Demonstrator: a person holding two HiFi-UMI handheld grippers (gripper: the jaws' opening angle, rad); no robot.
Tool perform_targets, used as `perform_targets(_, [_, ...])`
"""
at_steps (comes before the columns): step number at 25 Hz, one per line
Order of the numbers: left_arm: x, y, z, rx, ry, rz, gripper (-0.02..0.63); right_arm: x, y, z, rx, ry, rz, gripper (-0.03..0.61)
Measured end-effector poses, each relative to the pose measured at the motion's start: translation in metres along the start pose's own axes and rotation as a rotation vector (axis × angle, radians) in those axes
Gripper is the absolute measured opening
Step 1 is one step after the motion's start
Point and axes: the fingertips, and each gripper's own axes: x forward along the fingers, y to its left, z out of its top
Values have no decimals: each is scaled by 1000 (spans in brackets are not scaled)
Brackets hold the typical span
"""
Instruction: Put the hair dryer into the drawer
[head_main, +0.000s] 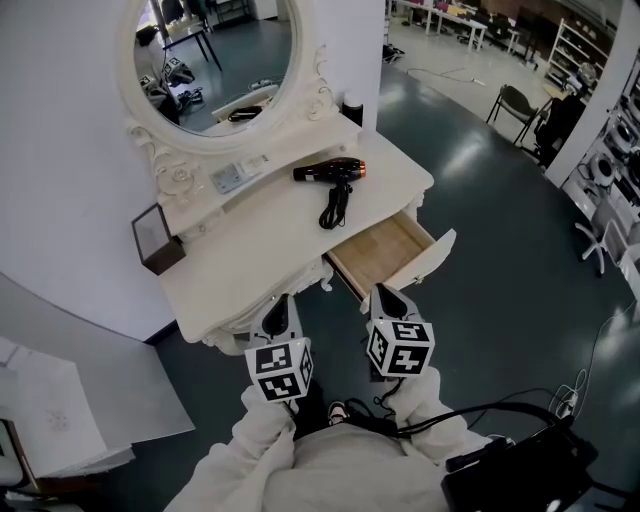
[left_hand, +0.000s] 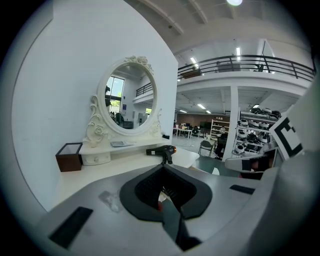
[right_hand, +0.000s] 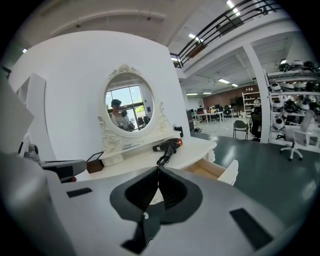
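Head view: left hand-held gripper (head_main: 277, 318) and right hand-held gripper (head_main: 388, 300) sit closed, empty; lifted carelessly, the hair dryer (head_main: 330, 171) could trail its cord (head_main: 335, 206) outside the drawer (head_main: 385, 251).

- hair dryer (head_main: 330, 171) lies on table (head_main: 250, 250), right part, before mirror (head_main: 215, 60)
- open drawer (head_main: 385, 255) under table's right front edge
- box (head_main: 158, 240) at table's left end

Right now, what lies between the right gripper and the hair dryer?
In the head view, the open drawer comes first, then the tabletop bearing the black cord of the hair dryer.
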Motion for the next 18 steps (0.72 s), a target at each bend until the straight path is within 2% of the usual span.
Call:
perform_targets(8, [42,1,11,17,6,-49,-2,25,-14,13,24,-10,-49,61])
perform_targets(13, [86,5,23,22,10,-100,-2,55,-32,31,44,-22,-110,61])
perform_targets(18, [114,12,38,30,24,-139,-2,74,-31,50,56,-21,-142,61])
